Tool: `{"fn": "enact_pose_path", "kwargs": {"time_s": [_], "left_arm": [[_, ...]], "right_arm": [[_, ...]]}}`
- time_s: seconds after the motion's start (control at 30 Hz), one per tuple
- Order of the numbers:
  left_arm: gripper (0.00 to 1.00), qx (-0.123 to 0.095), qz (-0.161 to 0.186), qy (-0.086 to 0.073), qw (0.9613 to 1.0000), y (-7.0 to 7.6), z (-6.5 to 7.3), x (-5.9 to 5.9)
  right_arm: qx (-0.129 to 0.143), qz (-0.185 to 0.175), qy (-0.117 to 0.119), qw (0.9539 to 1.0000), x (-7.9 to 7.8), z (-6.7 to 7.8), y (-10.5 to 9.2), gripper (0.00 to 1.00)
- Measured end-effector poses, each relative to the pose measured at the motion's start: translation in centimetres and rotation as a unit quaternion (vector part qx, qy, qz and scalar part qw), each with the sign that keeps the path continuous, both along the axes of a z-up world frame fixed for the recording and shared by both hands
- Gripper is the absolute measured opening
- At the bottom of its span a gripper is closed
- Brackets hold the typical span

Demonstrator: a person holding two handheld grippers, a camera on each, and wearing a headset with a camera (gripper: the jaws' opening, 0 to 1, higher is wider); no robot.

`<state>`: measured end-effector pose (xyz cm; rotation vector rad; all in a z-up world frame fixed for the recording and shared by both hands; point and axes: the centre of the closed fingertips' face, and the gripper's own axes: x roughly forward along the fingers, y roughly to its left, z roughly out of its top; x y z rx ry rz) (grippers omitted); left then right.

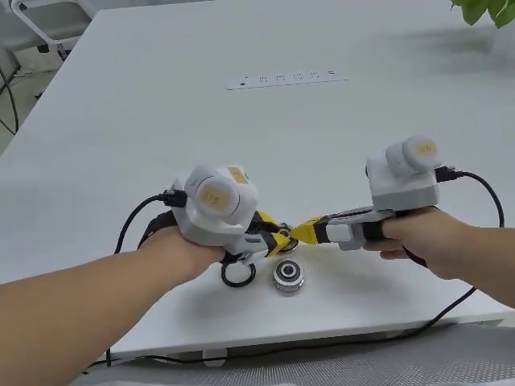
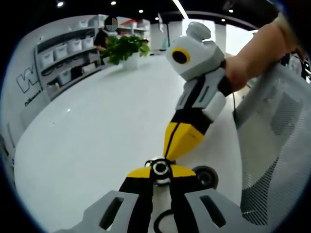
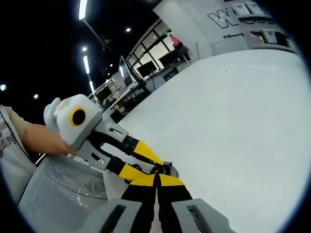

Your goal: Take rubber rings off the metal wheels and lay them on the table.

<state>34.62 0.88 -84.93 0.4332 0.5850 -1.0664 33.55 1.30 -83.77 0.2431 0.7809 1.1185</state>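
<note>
My left gripper (image 2: 161, 172) is clamped on a small wheel (image 2: 160, 167), held just above the table (image 1: 322, 121). From its 1 o'clock comes my right gripper (image 3: 156, 179), jaws together, tips at the wheel's rim; if they pinch rubber, I cannot tell. Below lie a loose ring (image 1: 238, 275) and, at its 3 o'clock, a second wheel (image 1: 288, 275). The rubber is probably light, soft and stretchy. I would take it at the outer edge and peel.

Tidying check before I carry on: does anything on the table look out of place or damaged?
Nothing stands out. A rubber ring lies flat on the table beside a metal wheel. The left gripper holds a second wheel between its tips.
</note>
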Motion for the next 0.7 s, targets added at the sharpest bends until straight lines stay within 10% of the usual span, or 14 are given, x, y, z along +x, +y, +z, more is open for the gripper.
{"fn": "enact_pose_path", "kwargs": {"time_s": [0.07,0.7], "left_arm": [[0.12,0.0,0.0,-0.001,1.0,0.0,0.0,0.0],[0.13,-0.002,0.0,0.0,1.0,0.0,0.0,0.1]], "right_arm": [[0.033,0.008,0.011,0.9994,-0.4,1.0,0.7,0.0],[-0.002,-0.011,-0.012,0.9999,0.3,0.0,-0.8,0.0]]}}
